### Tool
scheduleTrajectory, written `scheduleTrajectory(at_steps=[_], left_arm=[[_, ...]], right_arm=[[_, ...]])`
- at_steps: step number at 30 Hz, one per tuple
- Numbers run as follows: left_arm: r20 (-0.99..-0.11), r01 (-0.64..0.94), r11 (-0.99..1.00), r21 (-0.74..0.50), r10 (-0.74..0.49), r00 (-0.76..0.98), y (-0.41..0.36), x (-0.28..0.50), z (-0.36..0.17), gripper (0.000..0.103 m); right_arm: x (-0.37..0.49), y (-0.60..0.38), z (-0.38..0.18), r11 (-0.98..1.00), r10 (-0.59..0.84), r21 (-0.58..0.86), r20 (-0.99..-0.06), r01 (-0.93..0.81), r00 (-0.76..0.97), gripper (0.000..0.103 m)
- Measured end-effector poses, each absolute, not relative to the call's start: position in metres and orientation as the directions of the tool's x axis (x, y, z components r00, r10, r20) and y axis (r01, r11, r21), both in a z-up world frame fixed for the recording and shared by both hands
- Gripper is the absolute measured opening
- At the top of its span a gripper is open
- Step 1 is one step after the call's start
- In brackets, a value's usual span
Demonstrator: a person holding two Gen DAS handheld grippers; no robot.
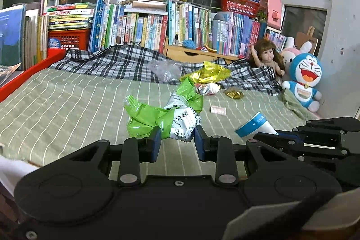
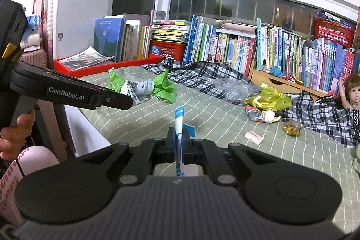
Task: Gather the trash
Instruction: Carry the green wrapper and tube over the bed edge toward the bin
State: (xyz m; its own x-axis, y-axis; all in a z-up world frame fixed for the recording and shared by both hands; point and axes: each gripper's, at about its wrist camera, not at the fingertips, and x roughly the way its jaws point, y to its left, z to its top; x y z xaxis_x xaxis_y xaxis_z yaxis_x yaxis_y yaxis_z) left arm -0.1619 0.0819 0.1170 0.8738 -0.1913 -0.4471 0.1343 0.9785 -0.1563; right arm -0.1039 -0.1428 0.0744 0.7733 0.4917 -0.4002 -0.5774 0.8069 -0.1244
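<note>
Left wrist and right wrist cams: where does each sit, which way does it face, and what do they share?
Left wrist: on the left gripper, facing across the bed toward the bookshelf; it holds a green wrapper.
Right wrist: on the right gripper, same heading; it pinches a blue-and-white wrapper; a hand shows at left.
Shared: green wrapper, gold wrapper, doll.

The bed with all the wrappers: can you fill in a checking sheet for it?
Surface: green striped bedsheet, checked blanket behind.
Job's things: crumpled green-and-white plastic wrapper, blue-and-white paper wrapper, gold foil wrapper, clear plastic bag, small gold ball, small pink packet.
Clutter: doll, blue cat plush.
Grippers: left gripper shut on green wrapper; right gripper shut on blue wrapper.
Cables: nothing seen.
Surroundings: books, windows.
</note>
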Motion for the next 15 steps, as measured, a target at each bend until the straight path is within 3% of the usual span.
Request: scheduleTrajectory(at_steps=[15], left_arm=[[-0.534, 0.144, 0.982, -0.125, -0.189, 0.824, 0.083, -0.227, 0.068, 0.030]], right_arm=[[-0.127, -0.134, 0.023, 0.764, 0.531, -0.059, -0.508, -0.642, 0.678, 0.007]])
